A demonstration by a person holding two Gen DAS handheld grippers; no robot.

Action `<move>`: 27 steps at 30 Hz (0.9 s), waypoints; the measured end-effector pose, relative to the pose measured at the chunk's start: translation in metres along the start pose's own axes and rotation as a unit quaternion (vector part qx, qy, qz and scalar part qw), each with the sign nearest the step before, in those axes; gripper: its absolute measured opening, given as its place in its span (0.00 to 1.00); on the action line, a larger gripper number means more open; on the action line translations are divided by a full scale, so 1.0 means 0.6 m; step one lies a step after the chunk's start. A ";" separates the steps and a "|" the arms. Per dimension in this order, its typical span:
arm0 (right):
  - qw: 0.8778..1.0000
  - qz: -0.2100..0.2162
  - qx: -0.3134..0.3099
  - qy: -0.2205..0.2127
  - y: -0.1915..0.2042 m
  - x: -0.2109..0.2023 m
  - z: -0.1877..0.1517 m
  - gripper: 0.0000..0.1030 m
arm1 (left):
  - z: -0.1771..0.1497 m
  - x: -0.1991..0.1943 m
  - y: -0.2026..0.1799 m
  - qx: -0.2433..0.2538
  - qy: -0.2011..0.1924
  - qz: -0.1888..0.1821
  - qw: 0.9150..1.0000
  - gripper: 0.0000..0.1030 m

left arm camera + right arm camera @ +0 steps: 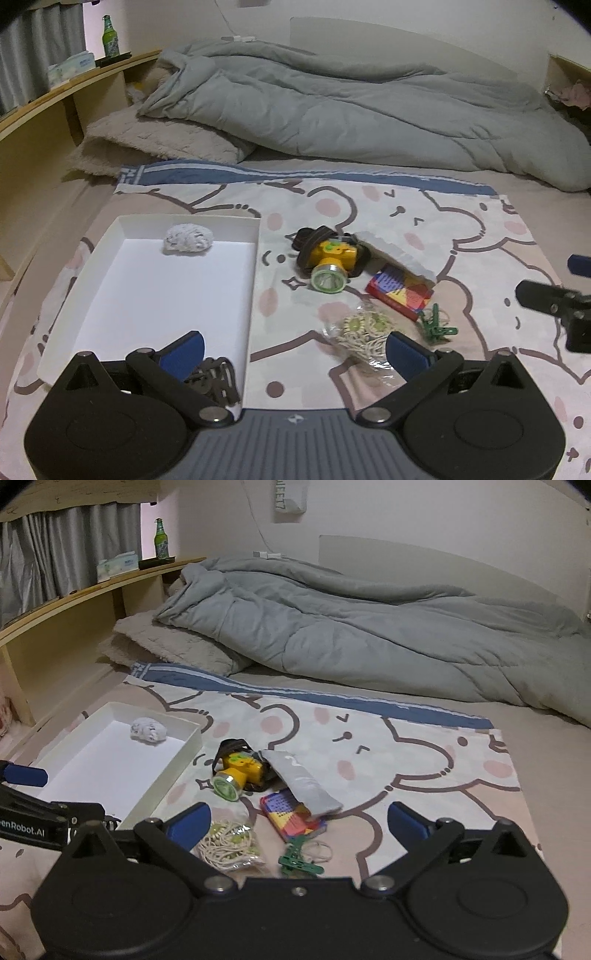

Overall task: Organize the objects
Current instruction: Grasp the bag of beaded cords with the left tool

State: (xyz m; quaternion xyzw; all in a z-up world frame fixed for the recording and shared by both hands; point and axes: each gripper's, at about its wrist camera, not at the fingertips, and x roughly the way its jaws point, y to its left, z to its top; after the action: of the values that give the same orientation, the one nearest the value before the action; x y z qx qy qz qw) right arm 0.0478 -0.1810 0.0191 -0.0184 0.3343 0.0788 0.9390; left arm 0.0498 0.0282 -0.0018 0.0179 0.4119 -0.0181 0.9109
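Headlamp (328,260) is lying just right of the white tray (255,266), touching the grey pouch (402,258). Risk: its loose strap is likely snagging the pouch during lifting. Both the right gripper (297,821) and left gripper (295,349) are angling downward, fingers standing wide, holding nothing.

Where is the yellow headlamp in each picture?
Left wrist view: the yellow headlamp lies at the centre, just right of the white tray.
Right wrist view: the headlamp lies left of centre, again right of the tray.
Shared landmark: the white tray.
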 end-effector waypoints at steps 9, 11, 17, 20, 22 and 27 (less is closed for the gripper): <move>0.999 -0.010 0.028 0.015 -0.025 0.014 -0.012 1.00 | -0.001 0.021 -0.017 -0.007 -0.010 -0.012 1.000 1.00; 0.998 -0.006 0.053 0.021 -0.034 0.026 -0.016 1.00 | 0.001 0.032 -0.017 -0.009 -0.007 -0.017 1.000 1.00; 0.996 -0.003 0.069 0.061 -0.040 0.072 -0.039 1.00 | 0.007 0.065 -0.022 -0.006 -0.014 -0.023 1.000 1.00; 0.996 -0.001 0.050 0.067 -0.037 0.090 -0.052 1.00 | 0.010 0.085 -0.023 -0.001 -0.011 -0.023 1.000 1.00; 0.997 0.004 0.041 0.072 -0.036 0.100 -0.061 1.00 | 0.011 0.100 -0.024 0.000 -0.005 -0.024 1.000 1.00; 0.995 0.013 0.034 0.093 -0.033 0.125 -0.083 1.00 | 0.008 0.133 -0.027 -0.014 0.014 -0.041 0.999 1.00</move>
State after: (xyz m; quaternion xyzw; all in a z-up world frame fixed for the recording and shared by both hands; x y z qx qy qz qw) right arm 0.0773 -0.1949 -0.0675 0.0102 0.4231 0.0772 0.9027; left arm 0.1055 0.0106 -0.0590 -0.0115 0.4251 -0.0497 0.9037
